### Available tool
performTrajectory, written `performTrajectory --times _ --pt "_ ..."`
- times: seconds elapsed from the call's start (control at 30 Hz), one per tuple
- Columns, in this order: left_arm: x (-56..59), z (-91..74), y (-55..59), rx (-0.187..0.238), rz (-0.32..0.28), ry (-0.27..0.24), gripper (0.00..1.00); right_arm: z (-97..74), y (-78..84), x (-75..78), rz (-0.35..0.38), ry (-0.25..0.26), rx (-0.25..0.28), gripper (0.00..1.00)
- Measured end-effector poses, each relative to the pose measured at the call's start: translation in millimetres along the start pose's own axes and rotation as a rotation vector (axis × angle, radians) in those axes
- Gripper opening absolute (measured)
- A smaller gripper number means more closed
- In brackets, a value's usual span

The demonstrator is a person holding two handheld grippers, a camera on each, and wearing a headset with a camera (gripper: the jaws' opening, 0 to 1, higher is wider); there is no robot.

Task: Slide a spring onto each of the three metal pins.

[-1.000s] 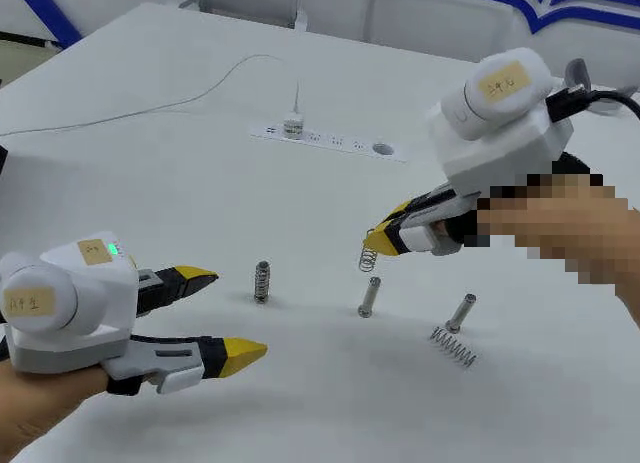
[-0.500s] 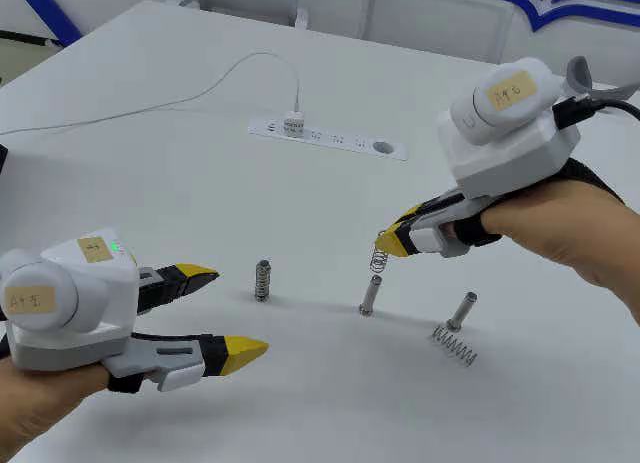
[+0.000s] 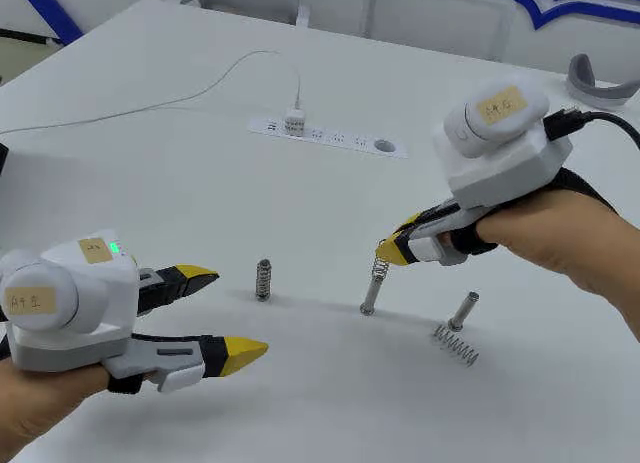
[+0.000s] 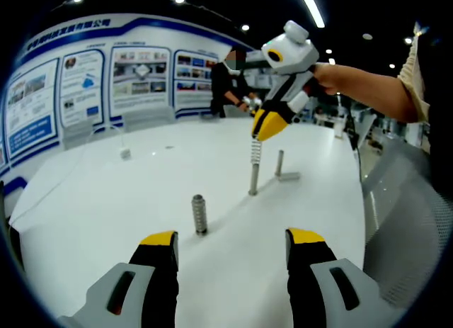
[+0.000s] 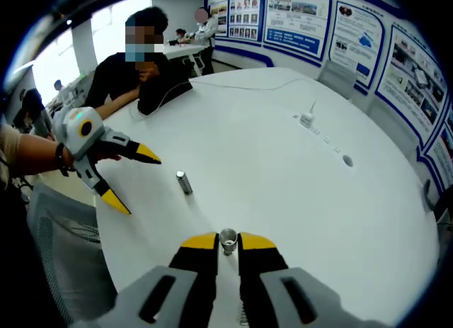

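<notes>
Closest to the person, the left gripper [image 3: 236,313] hovers low above the white counter [image 3: 150,203]. Its jaws are wide open and there is nothing between them.

A little further, on the right side, a loose spring [image 3: 453,345] lies flat on the counter, just beside the foot of the right pin [image 3: 462,311]. This pin stands bare. The middle pin [image 3: 369,301] and the left pin [image 4: 201,229] stand in about the same row. The left pin carries a fitted spring [image 3: 262,280] around it, and it stands between the open jaws as the left gripper view shows it.

Above the middle pin is the right gripper [image 3: 385,251], which reaches in from the right. Its jaws are closed on the held spring [image 3: 379,271] and pinch it near the upper end. The held spring hangs upright, and its lower end meets the top of the middle pin. In the right gripper view it is seen from the end, as a small ring between the yellow tips.

Far behind, a power strip [image 3: 330,140] lies on the counter with a thin cable [image 3: 150,108] that runs away to the left.
</notes>
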State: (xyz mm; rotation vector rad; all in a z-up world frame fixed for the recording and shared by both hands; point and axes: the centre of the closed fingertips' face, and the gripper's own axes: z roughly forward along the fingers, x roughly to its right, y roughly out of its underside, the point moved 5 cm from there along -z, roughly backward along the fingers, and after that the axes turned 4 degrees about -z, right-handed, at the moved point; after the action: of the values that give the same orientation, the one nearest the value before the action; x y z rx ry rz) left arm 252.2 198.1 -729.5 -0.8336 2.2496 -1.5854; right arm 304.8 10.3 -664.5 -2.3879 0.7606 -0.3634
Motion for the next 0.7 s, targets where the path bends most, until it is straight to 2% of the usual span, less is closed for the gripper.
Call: performTrajectory --times 0.7 --pt "0.5 1.3 1.1 -0.007 0.0 0.005 0.62 18.5 16.1 -0.1 0.028 -0.01 0.002 0.12"
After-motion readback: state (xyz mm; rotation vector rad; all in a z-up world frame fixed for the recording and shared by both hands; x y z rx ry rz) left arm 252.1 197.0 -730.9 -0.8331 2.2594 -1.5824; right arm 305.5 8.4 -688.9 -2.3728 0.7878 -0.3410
